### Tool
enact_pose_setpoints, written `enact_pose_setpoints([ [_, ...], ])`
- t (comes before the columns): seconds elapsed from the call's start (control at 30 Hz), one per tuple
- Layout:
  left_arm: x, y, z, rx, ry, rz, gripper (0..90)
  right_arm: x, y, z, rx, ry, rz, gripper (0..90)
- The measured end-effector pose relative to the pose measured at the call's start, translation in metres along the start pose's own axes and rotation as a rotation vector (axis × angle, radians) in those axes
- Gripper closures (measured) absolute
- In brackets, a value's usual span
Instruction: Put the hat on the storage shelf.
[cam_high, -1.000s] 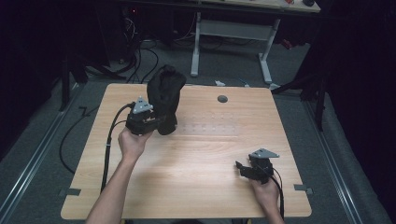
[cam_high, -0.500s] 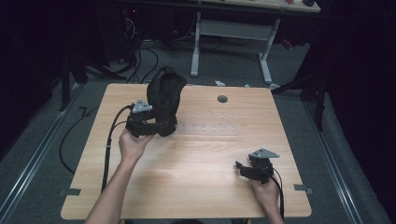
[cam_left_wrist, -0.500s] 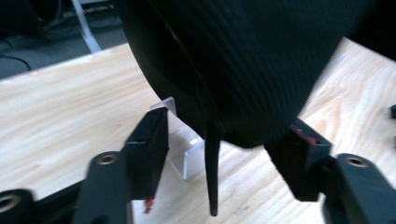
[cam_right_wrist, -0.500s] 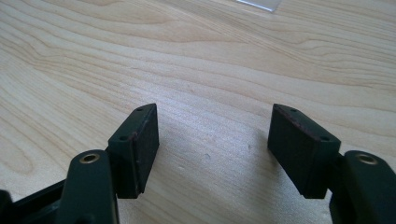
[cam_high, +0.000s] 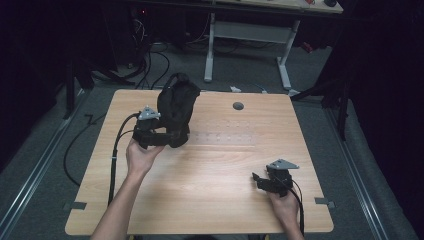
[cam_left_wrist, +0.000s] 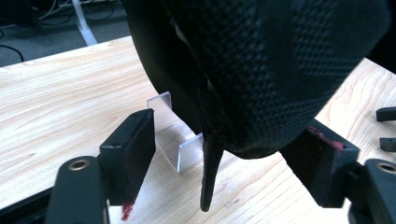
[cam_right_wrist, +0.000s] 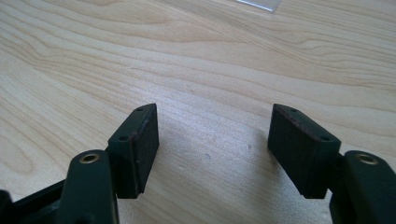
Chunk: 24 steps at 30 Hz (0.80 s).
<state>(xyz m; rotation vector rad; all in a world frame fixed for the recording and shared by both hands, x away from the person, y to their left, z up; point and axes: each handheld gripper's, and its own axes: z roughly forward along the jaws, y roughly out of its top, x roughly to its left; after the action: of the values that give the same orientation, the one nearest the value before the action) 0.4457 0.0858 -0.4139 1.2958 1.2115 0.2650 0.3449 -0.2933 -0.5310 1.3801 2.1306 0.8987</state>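
Observation:
A black mesh cap (cam_high: 177, 105) stands upright on a small clear stand (cam_left_wrist: 175, 140) at the back left of the wooden table (cam_high: 225, 165). My left gripper (cam_high: 172, 137) reaches in at the cap's lower edge. In the left gripper view the cap (cam_left_wrist: 261, 70) hangs between the jaws of the left gripper (cam_left_wrist: 229, 154), a strap dangling down. The jaws have just been opening; the left pad stands clear of the fabric and the right pad sits close beside it. Near the front right, my right gripper (cam_high: 257, 180) rests low over bare wood, and the right gripper (cam_right_wrist: 212, 144) stands open around nothing.
A round grey grommet (cam_high: 238, 106) sits in the table's back middle. Behind the table stands a white-legged desk frame (cam_high: 282, 60), with cables on the floor at the back left. Bare wood stretches between the two hands.

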Motion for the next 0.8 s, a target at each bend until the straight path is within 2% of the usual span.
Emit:
enact_pose_setpoints([
  [0.37,0.0,0.003,-0.013,-0.001,-0.005,-0.004,23.9,0.0,0.0,0.0,0.0,0.0,0.0,34.0],
  [0.8,0.004,-0.002,-0.042,-0.018,-0.018,-0.039,24.2,0.0,0.0,0.0,0.0,0.001,0.0,34.0],
])
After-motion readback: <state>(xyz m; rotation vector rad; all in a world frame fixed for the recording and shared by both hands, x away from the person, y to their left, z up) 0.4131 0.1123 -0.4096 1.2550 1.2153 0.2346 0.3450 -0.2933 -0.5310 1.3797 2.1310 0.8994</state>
